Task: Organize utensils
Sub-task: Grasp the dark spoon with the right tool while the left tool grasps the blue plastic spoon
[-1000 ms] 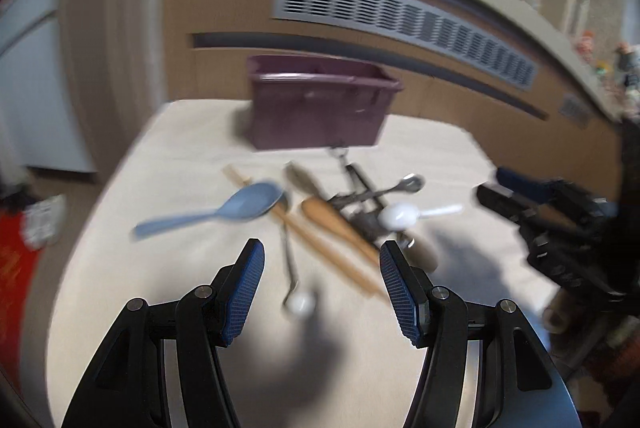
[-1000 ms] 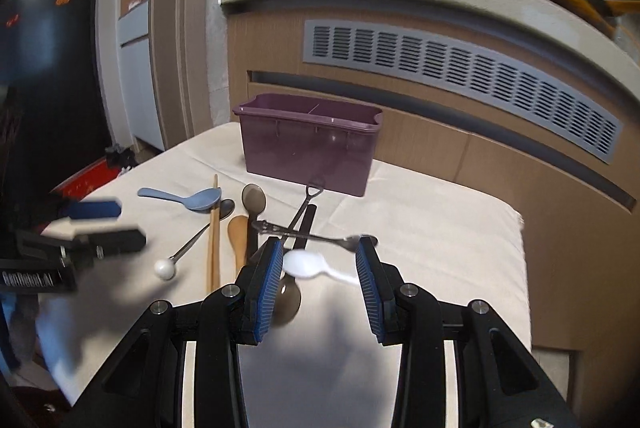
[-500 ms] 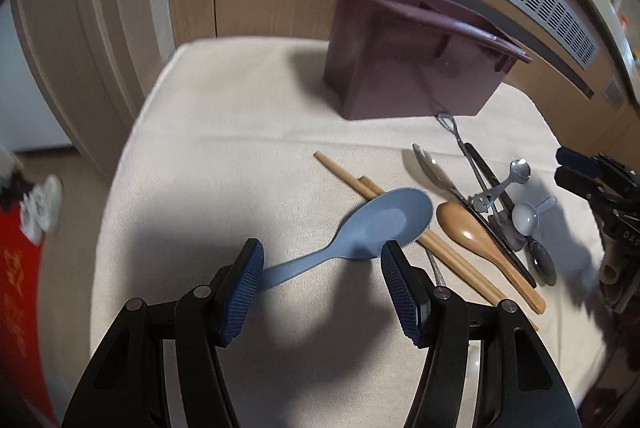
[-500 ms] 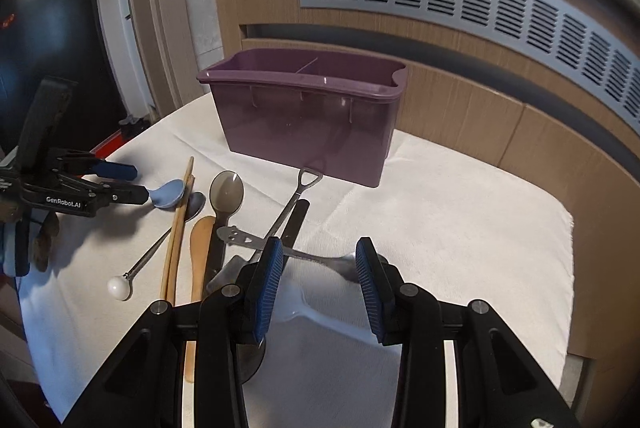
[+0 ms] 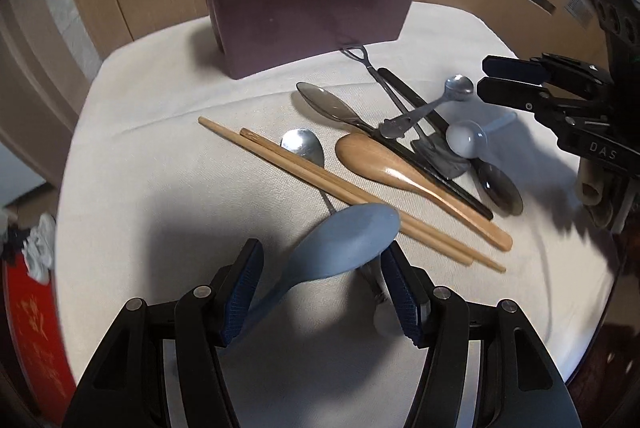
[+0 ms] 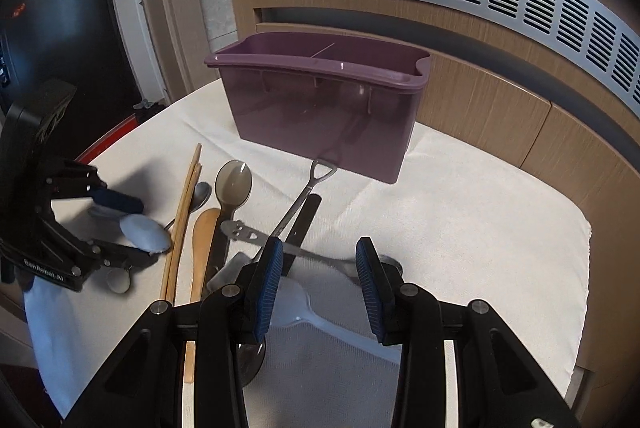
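The left tool (image 5: 322,286) hangs low over the cloth-covered counter (image 5: 132,187), its blue pads spread apart on either side of the blue spoon (image 5: 340,248). The spoon's bowl lies between the pads at the lower centre of the left wrist view and its handle runs down toward the lower left; the pads do not press on it.

The right tool (image 6: 319,286) is open too, over the white spoon (image 6: 300,304), which lies on the cloth at the lower centre of the right wrist view with its bowl near the left pad. The pads stand clear of it.

The rest of the utensils lie in a loose cluster in the middle of the left wrist view: a pair of wooden chopsticks (image 5: 320,179) running diagonally, a wooden spoon (image 5: 400,171) just beside them, and several metal spoons (image 5: 328,103) and dark-handled pieces crossing one another to the right.

The purple caddy (image 6: 320,115) stands upright on the counter beyond the cluster, in the upper centre of both views, with a divider visible inside it.
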### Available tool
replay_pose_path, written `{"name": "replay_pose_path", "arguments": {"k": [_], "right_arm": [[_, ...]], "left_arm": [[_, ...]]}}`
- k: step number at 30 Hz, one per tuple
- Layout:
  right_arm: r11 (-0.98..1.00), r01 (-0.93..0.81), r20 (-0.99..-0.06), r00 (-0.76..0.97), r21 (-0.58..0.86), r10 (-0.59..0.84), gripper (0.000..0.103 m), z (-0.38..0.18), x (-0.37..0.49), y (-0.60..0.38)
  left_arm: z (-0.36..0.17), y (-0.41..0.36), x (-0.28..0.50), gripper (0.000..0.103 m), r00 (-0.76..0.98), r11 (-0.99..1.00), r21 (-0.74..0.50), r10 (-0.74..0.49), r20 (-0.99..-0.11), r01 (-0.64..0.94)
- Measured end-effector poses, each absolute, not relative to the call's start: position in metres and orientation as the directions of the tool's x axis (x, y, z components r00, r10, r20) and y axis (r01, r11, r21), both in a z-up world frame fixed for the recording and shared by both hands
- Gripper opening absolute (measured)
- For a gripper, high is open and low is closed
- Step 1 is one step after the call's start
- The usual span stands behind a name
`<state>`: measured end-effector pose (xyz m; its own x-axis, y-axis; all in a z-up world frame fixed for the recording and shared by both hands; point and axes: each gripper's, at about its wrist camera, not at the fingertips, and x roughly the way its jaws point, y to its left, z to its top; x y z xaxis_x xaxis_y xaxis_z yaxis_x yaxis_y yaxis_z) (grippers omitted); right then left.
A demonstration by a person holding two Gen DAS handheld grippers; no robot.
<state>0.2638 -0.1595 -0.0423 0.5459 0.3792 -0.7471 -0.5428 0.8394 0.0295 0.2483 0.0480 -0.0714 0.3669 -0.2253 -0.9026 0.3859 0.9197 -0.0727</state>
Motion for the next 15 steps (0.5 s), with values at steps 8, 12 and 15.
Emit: {"name": "replay_pose_path", "arguments": {"k": [8,12,15], "right_arm": [[0.841,-0.540,-0.742,0.547,0.039,0.386,0.036,-0.044,0.266,-0.155],[0.811,-0.575,-0.734,0.504,0.108,0.455,0.036,-0.039,0.272,-0.135],[0.783,-0.601,-0.759,0.433,0.159,0.487,0.036,-0.046,0.284,-0.109]], "left_arm": [[-0.074,0.070,0.250,0.043,0.368,0.974,-0.035,-0.118,-0.922,0.223],[-0.071,0.078,0.247,0.017,0.381,0.973,-0.125,-0.192,-0.905,0.193],[-0.062,0.083,0.243,0.011,0.445,0.977,-0.141,-0.200,-0.873,0.161]]}}
